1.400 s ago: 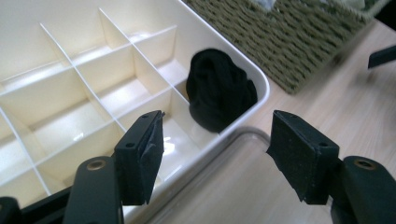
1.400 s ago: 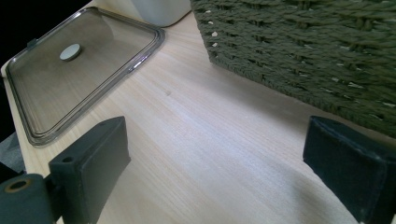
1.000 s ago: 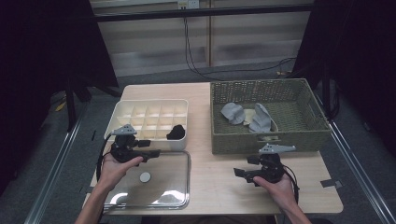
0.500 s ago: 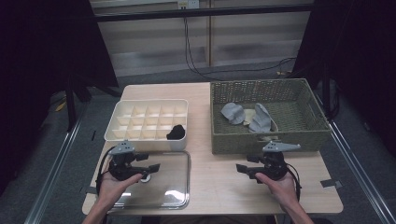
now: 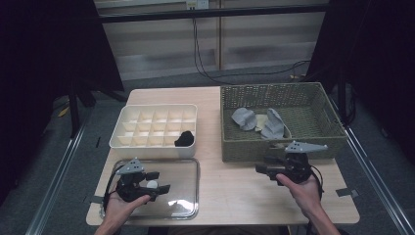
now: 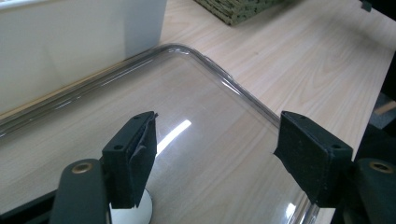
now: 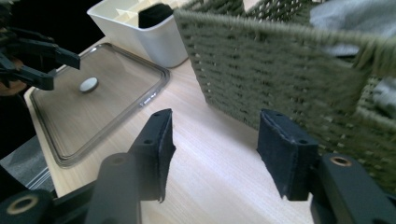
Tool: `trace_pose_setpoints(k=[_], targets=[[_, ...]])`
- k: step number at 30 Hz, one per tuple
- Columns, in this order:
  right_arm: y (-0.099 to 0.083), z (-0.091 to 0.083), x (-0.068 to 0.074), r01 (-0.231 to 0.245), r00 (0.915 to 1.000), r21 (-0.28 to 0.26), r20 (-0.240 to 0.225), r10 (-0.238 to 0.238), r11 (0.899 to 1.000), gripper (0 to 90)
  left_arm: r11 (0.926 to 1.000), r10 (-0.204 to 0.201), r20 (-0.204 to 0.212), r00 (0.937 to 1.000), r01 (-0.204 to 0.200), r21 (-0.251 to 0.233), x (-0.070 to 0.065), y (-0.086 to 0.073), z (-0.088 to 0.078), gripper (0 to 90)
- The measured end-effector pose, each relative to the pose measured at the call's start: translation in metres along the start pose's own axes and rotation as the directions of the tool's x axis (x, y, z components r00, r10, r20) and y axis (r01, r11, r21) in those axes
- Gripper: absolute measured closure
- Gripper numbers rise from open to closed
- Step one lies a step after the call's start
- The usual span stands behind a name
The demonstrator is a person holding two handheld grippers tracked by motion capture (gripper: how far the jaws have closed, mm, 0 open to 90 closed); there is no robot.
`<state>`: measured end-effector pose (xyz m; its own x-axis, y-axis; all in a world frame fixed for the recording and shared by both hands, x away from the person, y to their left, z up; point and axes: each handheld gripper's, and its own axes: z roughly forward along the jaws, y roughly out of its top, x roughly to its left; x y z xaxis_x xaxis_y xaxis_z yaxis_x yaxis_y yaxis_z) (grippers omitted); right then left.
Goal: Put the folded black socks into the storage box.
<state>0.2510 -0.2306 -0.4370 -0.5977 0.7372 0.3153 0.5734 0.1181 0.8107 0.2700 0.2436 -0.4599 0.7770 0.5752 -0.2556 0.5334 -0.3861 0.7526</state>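
Since a moment ago the left gripper [image 5: 155, 182] has pulled back from the white box [image 5: 155, 128] toward the person, and now hangs over the clear lid [image 5: 183, 188] that lies flat on the table [image 5: 235, 188]. The right gripper [image 5: 264, 170] has barely shifted, just in front of the basket [image 5: 276, 147].

Left gripper's jaws are spread wide with nothing between them. In its own view the lid's rounded corner [image 6: 187, 50] sits ahead of the jaws, the box wall [image 6: 79, 42] is up ahead to the left, and a small white knob [image 6: 133, 212] on the lid peeks out right under the left jaw.

Right gripper [image 7: 212, 144] is also wide open and empty, with bare table between the jaws. The basket's woven wall [image 7: 280, 70] is right ahead of it and to the right. The box [image 7: 154, 32], with a black thing [image 7: 154, 14] in one near corner cell, is farther off to the left, and the lid [image 7: 93, 102] with its knob [image 7: 88, 84] is off to the left too.

Inside the basket, beyond the right gripper, lie a few grey cloth bits [image 5: 262, 121].
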Motion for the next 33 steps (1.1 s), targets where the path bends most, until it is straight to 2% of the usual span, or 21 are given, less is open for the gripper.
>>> trace_pose_setpoints(k=[8, 12, 15, 28, 33], targets=[[0.026, -0.011, -0.008, 0.008, 1.0, -0.028, 0.002, -0.008, 1.0, 52.2, 0.9997, 0.023, -0.012, 0.9997, -0.023, -0.007, -0.002, -0.002, 0.0, 28.3], [0.043, -0.012, -0.016, 0.018, 0.9996, -0.025, 0.02, -0.018, 1.0, 53.6, 0.999, 0.043, -0.007, 0.999, -0.043, -0.007, -0.003, -0.002, -0.001, 27.9], [0.057, -0.012, -0.023, 0.021, 0.9992, -0.023, 0.034, -0.02, 1.0, 54.9, 0.9992, 0.039, -0.009, 0.9992, -0.039, -0.007, -0.003, -0.003, -0.001, 27.9], [0.097, 0.004, -0.071, 0.003, 0.9934, 0.045, 0.114, -0.008, 0.999, 60.9, 0.9995, 0.029, 0.0, 0.9996, -0.029, -0.014, -0.001, -0.002, -0.002, 27.9], [0.112, 0.012, -0.091, -0.012, 0.9884, 0.063, 0.152, 0.002, 0.998, 61.8, 0.9994, 0.03, 0.001, 0.9996, -0.03, -0.018, -0.002, -0.001, -0.002, 27.7]])
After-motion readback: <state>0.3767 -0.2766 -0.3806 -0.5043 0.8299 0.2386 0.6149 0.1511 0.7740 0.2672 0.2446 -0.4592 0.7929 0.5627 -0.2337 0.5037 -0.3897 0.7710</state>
